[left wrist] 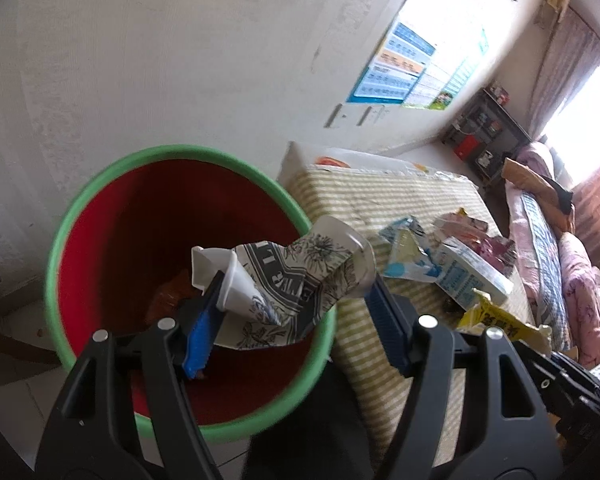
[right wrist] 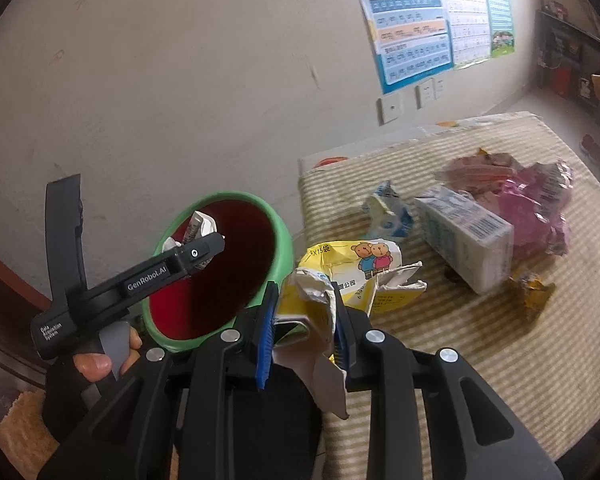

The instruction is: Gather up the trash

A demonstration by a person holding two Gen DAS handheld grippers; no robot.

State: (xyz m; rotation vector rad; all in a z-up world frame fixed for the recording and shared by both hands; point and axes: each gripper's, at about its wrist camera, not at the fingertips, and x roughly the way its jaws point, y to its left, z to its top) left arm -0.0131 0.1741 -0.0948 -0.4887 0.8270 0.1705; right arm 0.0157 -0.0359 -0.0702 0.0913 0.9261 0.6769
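While the left gripper [left wrist: 288,304] hangs over the mouth of the bin [left wrist: 80,208], the drop-off step is in hand: its jaws stand wide yet pinch a crushed paper cup [left wrist: 284,276] across its length, one blue pad at the white rim end, the other at the clear crumpled end. The cup sits at centre frame in the left wrist view, directly above the bin's opening. Judgement: the next move calls for spreading the jaws further so the cup falls clear; it should not catch the rim.

The right gripper [right wrist: 304,328], lower centre of its own view, has its fingers pressed nearly together on a torn yellow packet [right wrist: 320,304]. Packet hangs at the near edge of the table [right wrist: 500,380], just right of the bin. Judgement: it goes in second, after a short carry to the left of frame.

Materials:
- Bin: smooth plastic, green rim, red inner wall, round and tapering; some orange scrap lies at the bottom.
- Cup: thin paper, grey floral print, flattened and creased.
- Packet: glossy card or foil, ragged white torn edges, cartoon bears printed on the piece lying beside it.
- Table cover: woven, green-and-cream stripes.
- Remaining trash, right of frame: white-blue carton [right wrist: 464,236], rigid and boxy; crumpled blue-white wrapper [right wrist: 388,212]; pink crinkled wrappers [right wrist: 532,204]; small amber wrapper [right wrist: 532,288].
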